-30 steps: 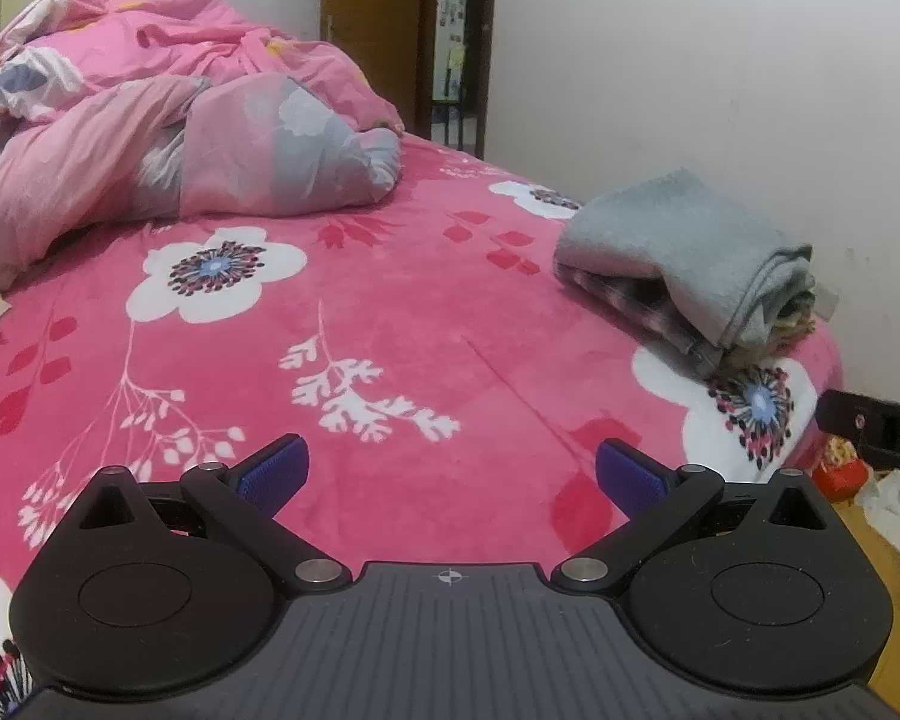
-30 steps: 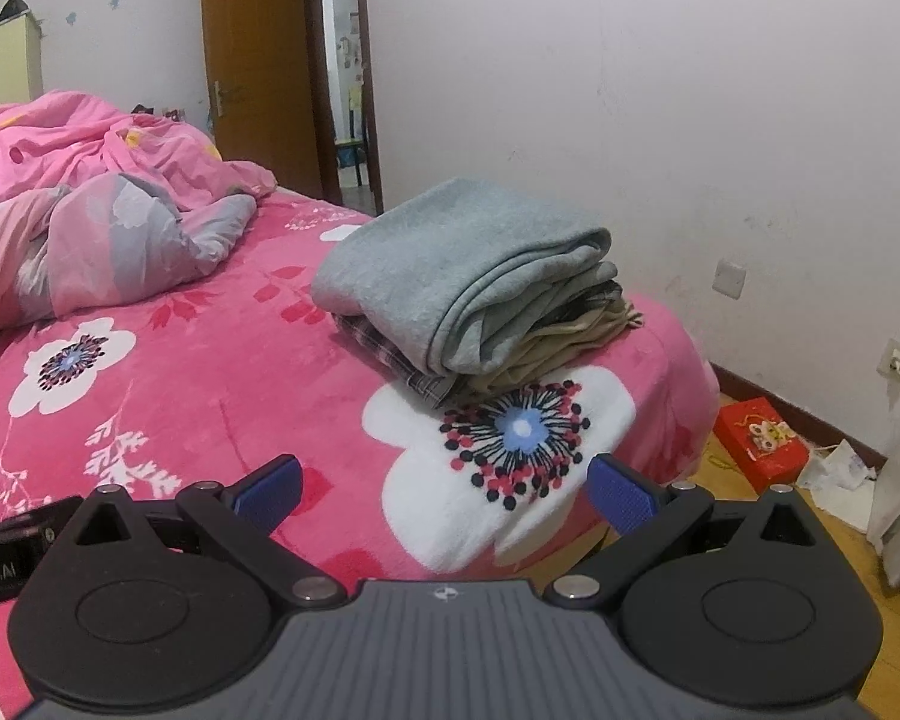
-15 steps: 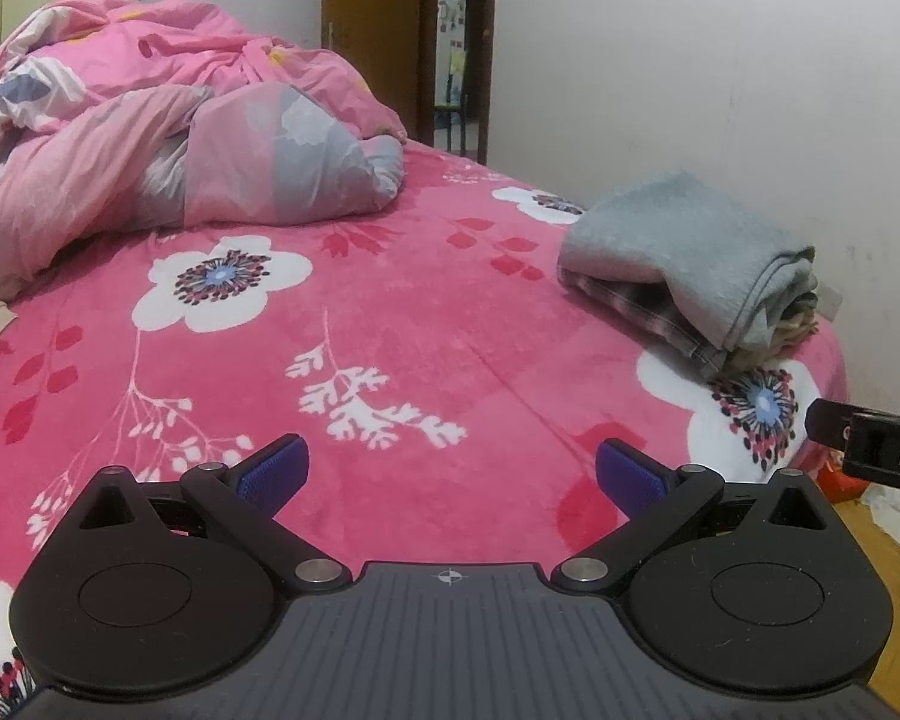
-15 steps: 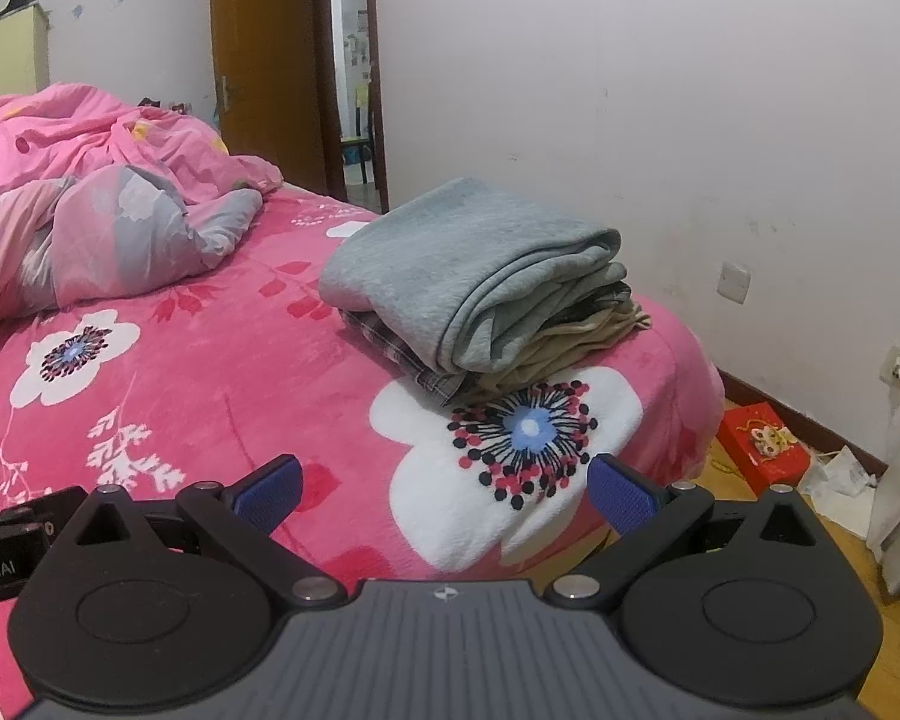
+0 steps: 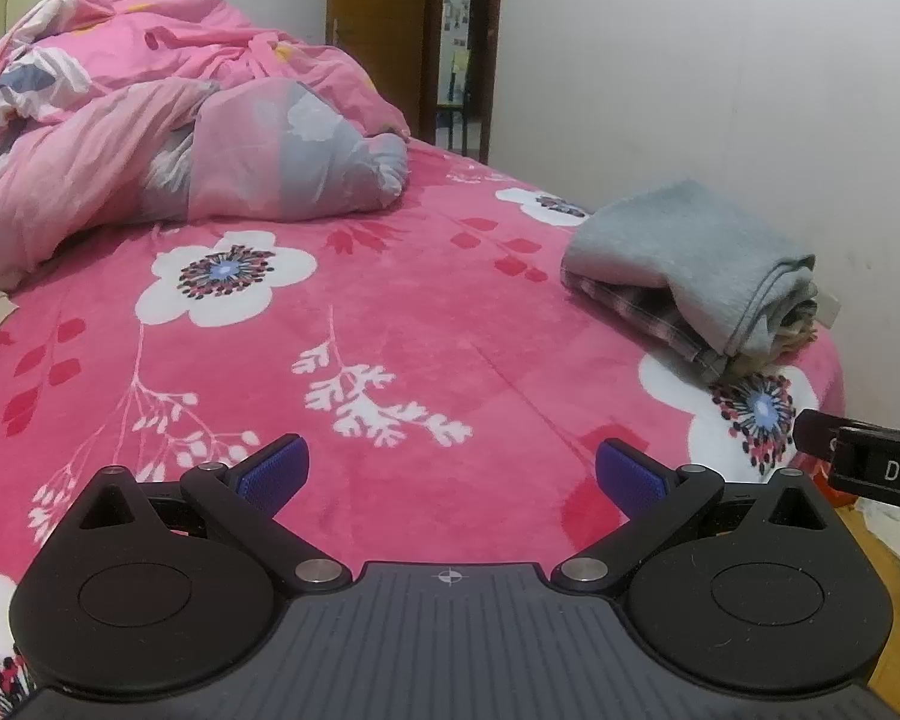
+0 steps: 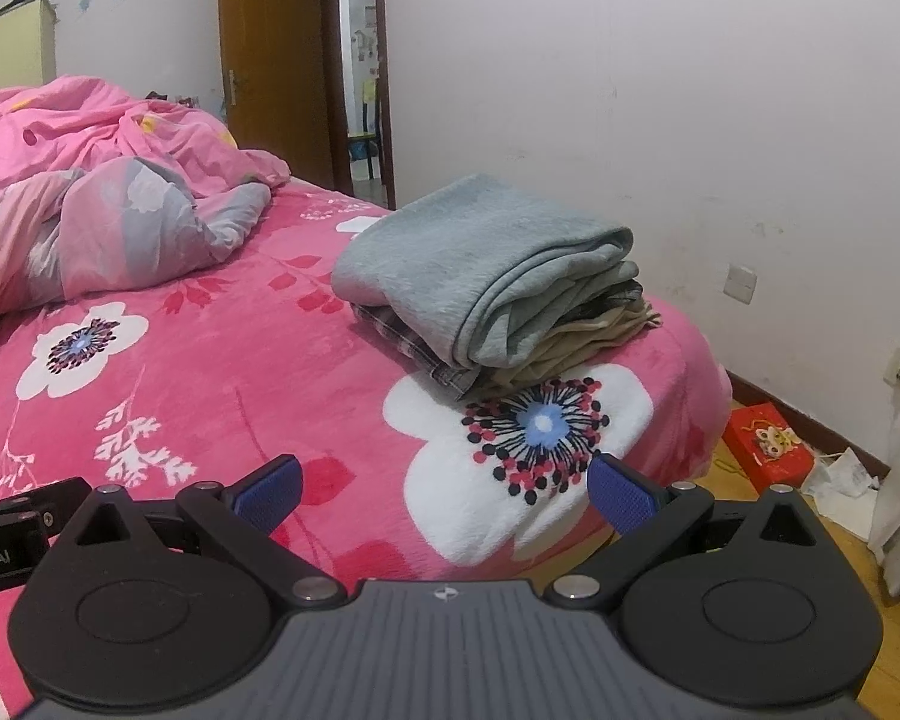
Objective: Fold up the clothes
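Note:
A stack of folded clothes (image 5: 696,276) (image 6: 492,276), grey on top with plaid and beige layers beneath, rests near the bed's right corner. My left gripper (image 5: 450,474) is open over the pink floral bedspread (image 5: 390,324), with nothing between its blue pads. My right gripper (image 6: 444,495) is open too, held above the bed's front edge, short of the stack. The right gripper's black body (image 5: 870,468) shows at the right edge of the left wrist view, and the left gripper's body (image 6: 12,534) at the left edge of the right wrist view.
A crumpled pink and grey duvet (image 5: 168,138) (image 6: 102,204) lies heaped at the back left. A white wall runs along the bed's right side, with an open doorway (image 6: 360,78) behind. On the wooden floor lie a red box (image 6: 768,441) and crumpled paper (image 6: 846,480).
Both views have drifted slightly: the folded stack sits a bit further right and lower in each frame. Both grippers have stayed open and empty.

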A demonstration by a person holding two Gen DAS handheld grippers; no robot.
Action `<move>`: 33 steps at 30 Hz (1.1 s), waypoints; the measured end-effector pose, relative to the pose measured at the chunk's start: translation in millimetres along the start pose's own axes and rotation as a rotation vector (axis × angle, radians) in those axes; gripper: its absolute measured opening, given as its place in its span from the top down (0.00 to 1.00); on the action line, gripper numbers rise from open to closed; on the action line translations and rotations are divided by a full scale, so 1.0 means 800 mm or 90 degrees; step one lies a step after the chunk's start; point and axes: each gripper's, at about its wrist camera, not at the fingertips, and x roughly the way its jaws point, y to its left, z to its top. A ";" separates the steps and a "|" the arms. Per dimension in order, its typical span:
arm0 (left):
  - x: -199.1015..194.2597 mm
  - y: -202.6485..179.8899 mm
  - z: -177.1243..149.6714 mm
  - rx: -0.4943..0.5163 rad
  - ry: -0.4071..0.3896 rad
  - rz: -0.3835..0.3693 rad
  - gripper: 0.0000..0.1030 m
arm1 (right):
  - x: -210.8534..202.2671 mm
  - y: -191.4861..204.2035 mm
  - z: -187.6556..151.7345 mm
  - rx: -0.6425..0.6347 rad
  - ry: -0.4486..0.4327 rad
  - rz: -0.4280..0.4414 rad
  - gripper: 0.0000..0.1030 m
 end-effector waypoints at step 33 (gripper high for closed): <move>-0.001 0.023 -0.002 -0.015 0.007 0.021 0.00 | 0.003 0.022 -0.001 -0.023 0.004 -0.008 0.00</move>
